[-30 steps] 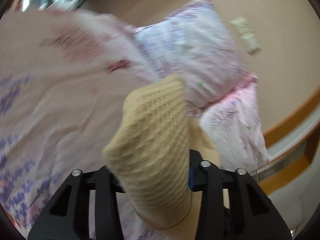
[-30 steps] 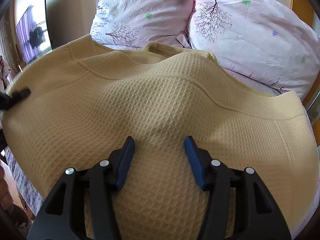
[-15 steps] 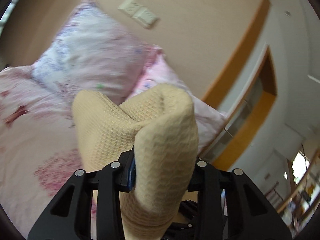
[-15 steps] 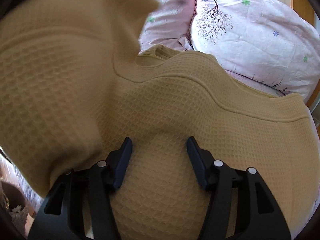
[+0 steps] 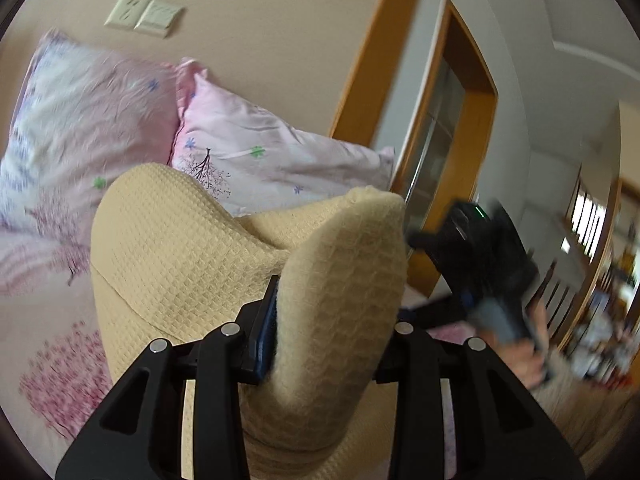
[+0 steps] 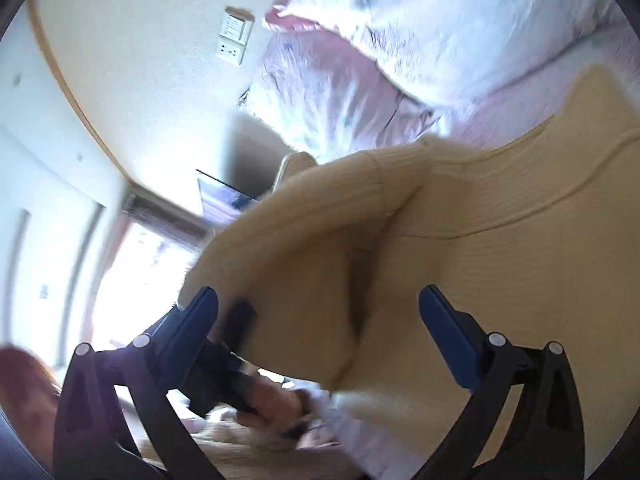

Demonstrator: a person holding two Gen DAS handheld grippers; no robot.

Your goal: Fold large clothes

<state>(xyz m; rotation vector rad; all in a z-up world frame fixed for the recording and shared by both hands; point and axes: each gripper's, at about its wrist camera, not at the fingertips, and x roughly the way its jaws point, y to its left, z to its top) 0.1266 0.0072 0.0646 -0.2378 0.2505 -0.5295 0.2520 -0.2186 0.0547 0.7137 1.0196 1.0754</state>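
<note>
A large yellow waffle-knit garment (image 5: 176,248) lies on the bed. My left gripper (image 5: 324,340) is shut on a bunched fold of it (image 5: 340,280) and holds that fold raised above the rest. My right gripper (image 6: 320,316) is open, its blue pads wide apart, lifted and tilted over the garment (image 6: 500,260). The lifted fold (image 6: 312,248) passes in front of it. The right gripper also shows, blurred, at the right of the left wrist view (image 5: 480,256). The left gripper shows low in the right wrist view (image 6: 236,340).
Two pink floral pillows (image 5: 256,152) lean on the beige wall at the bed's head. The pink floral sheet (image 5: 52,360) shows at the left. A wooden door frame (image 5: 452,152) stands at the right. Wall switches (image 5: 144,16) sit above the pillows.
My left gripper has carried the garment fold across toward the right gripper. My right gripper has lifted off the garment, tilted sideways and opened wider.
</note>
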